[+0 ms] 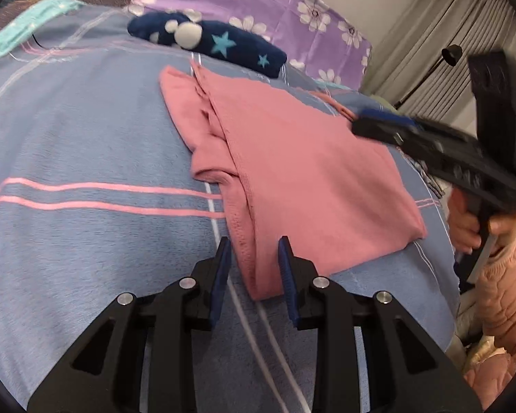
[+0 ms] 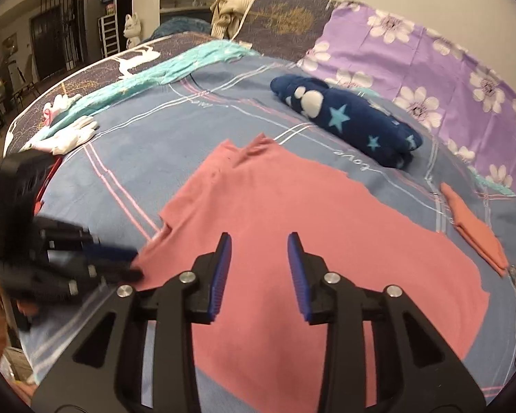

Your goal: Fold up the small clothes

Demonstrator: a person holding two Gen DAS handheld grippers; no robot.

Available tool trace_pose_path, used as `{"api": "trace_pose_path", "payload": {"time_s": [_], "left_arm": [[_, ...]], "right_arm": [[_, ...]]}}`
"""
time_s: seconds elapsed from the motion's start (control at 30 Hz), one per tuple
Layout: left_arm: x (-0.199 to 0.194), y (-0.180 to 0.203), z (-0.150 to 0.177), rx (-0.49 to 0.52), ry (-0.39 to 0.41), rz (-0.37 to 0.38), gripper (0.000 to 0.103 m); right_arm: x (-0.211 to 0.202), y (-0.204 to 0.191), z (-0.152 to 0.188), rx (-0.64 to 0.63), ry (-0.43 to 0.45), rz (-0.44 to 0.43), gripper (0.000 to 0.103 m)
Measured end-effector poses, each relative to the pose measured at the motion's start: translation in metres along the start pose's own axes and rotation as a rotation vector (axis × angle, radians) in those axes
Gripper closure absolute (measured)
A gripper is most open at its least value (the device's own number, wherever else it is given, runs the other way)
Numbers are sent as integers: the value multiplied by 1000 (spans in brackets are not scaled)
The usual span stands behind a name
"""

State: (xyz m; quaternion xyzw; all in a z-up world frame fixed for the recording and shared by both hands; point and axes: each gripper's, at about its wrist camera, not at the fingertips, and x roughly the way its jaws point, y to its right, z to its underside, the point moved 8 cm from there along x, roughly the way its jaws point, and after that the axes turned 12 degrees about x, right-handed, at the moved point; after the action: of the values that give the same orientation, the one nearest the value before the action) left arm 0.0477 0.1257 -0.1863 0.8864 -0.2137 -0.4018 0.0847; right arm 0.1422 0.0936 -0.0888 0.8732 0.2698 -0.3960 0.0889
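Observation:
A pink garment (image 1: 292, 158) lies folded flat on the blue striped blanket (image 1: 86, 137), with a hemmed layer doubled over along its left side. My left gripper (image 1: 254, 261) is low at the garment's near corner. Its blue pads (image 1: 223, 268) straddle the folded edge, and the cloth between them shows no pinch. In the right wrist view the same gripper (image 2: 134, 263) is a blur at the pink garment's (image 2: 292, 241) left corner. My right gripper (image 2: 259, 268) hangs open above the middle of the garment with nothing in it. From the left wrist view it (image 1: 357, 122) is by the far right edge.
A rolled navy star-print garment (image 2: 344, 120) lies beyond the pink one. A small folded orange piece (image 2: 474, 230) sits at the right. White gloves (image 2: 72, 136) and a teal cloth (image 2: 175, 65) are at the far left. Purple floral bedding (image 2: 430, 69) lines the back. A person's hand (image 1: 464, 227) holds the right gripper.

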Motion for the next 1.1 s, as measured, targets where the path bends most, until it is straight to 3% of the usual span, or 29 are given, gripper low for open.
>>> {"api": "trace_pose_path", "payload": {"time_s": [0.2, 0.37, 0.47, 0.6, 0.63, 0.67, 0.7, 0.8, 0.87, 0.93, 1.0, 1.1], "left_arm": [[0, -9, 2, -100, 44, 94, 73], [-5, -13, 4, -140, 73, 113, 73], [-4, -17, 4, -153, 67, 112, 81], [1, -23, 4, -183, 48, 133, 96], [1, -24, 3, -185, 47, 139, 99], [-1, -24, 2, -179, 52, 131, 100], [-4, -23, 2, -171, 58, 117, 100], [-25, -17, -1, -134, 101, 73, 101], [-35, -14, -1, -101, 110, 32, 103], [-37, -17, 3, -80, 83, -23, 103], [-35, -24, 10, -96, 65, -18, 103], [-34, -37, 16, -165, 60, 27, 103]], "right_arm": [[42, -34, -30, -46, -50, -40, 67], [74, -82, -27, -183, -79, -49, 66], [83, -105, -12, -293, -98, -51, 65], [99, -109, 1, -388, -136, 16, 65], [103, -105, 3, -380, -157, 14, 88], [106, -103, 4, -365, -174, 3, 95], [108, -99, 1, -320, -183, -13, 95], [90, -90, -21, -88, -159, -189, 102], [81, -78, -36, 53, -151, -289, 102], [87, -68, -37, 80, -179, -293, 102], [97, -56, -32, 79, -201, -238, 101], [97, -52, -32, 143, -212, -282, 91]]}}
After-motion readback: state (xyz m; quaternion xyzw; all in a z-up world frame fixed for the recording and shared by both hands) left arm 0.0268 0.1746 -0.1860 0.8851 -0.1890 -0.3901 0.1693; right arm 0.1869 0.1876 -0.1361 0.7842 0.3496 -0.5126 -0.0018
